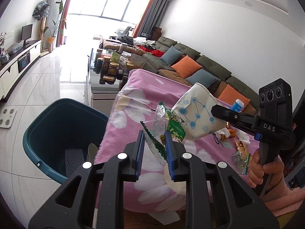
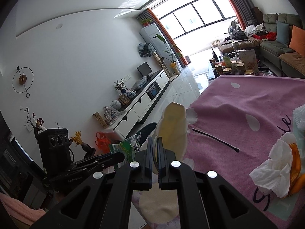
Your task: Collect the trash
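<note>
Fingers of my left gripper point(image 1: 153, 148) pinch one snack wrapper point(image 1: 162, 131) above the tabletop point(image 1: 137, 87) edge, beside the bin point(image 1: 57, 133), ready to drop; my right gripper point(image 2: 154, 148) clamps tight on one paper cup point(image 1: 198, 114). One tissue wad point(image 2: 274, 173) waits further right.

I read "DAS" in white letters on the black body of the right gripper point(image 1: 219, 112), seen from the left wrist. On the left gripper point(image 2: 119, 157), from the right wrist, small print reads "GenRobot.AI". The green snack wrapper point(image 1: 174, 128) and the pink cloth point(image 2: 247, 114) carry lettering I can't make out.
</note>
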The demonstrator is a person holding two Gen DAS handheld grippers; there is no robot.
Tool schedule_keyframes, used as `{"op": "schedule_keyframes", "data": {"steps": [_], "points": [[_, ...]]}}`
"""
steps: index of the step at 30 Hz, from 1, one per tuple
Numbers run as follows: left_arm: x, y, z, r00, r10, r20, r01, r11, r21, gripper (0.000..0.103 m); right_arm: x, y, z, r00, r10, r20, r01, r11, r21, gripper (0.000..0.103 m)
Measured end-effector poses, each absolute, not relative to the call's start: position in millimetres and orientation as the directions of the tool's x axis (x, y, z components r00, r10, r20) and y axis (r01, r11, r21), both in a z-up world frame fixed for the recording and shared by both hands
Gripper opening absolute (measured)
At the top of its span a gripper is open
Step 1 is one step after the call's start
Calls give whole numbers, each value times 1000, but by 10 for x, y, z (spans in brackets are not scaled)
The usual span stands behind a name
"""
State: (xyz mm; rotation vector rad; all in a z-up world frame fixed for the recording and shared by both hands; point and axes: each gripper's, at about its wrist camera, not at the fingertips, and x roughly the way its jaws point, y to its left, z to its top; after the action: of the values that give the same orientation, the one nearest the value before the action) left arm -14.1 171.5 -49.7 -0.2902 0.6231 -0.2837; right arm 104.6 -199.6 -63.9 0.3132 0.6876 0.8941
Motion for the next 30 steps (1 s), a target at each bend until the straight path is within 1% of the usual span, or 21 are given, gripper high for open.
{"op": "schedule_keyframes", "data": {"steps": [18, 24, 30], "points": [[-224, 2439, -529, 820, -181, -542, -25, 936, -350, 22, 1227, -1139, -586, 330, 828, -453, -680, 541, 494, 4], [-151, 2582, -608, 817, -139, -560, -80, 934, -349, 22, 1301, -948, -622, 312, 823, -475, -681, 542, 492, 4], [-89, 2719, -764, 795, -105, -597, -138, 928, -347, 22, 1398, -694, -687, 294, 804, -516, -685, 554, 473, 4]]}}
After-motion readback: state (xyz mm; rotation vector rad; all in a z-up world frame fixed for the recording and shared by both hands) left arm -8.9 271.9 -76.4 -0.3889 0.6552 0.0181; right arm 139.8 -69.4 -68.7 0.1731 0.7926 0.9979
